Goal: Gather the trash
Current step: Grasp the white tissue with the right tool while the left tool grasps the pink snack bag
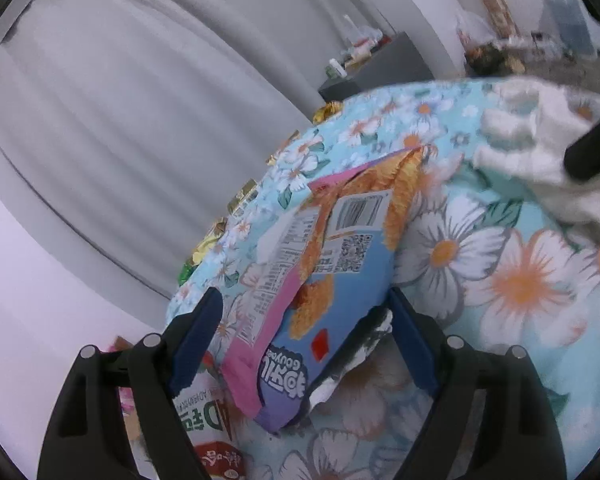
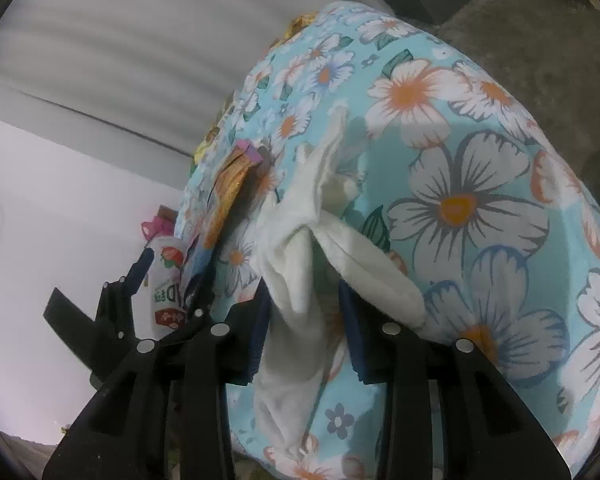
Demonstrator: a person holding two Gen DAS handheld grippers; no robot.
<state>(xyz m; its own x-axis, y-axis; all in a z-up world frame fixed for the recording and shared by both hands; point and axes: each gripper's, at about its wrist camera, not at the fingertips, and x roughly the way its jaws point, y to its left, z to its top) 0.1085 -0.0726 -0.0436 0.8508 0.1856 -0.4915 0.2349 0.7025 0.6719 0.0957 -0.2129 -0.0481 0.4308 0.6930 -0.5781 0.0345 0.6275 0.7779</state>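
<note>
A torn blue and pink snack bag (image 1: 340,248) lies flat on the floral tablecloth (image 1: 520,280). My left gripper (image 1: 304,300) is open, its blue fingers standing wide on either side of the bag's near end without pressing it. A white drink carton (image 1: 196,412) with a strawberry picture lies by the left finger at the table's edge. A crumpled white tissue (image 2: 296,240) rests on the cloth between the pads of my right gripper (image 2: 303,286). The left pad touches the tissue and a gap shows at the right pad, so that gripper is open.
Several gold and green candy wrappers (image 1: 240,196) line the table's far edge. A grey curtain (image 1: 140,80) hangs beyond it. A dark cabinet (image 1: 380,64) with bottles stands farther back. Grey floor (image 2: 520,20) lies past the table's right side.
</note>
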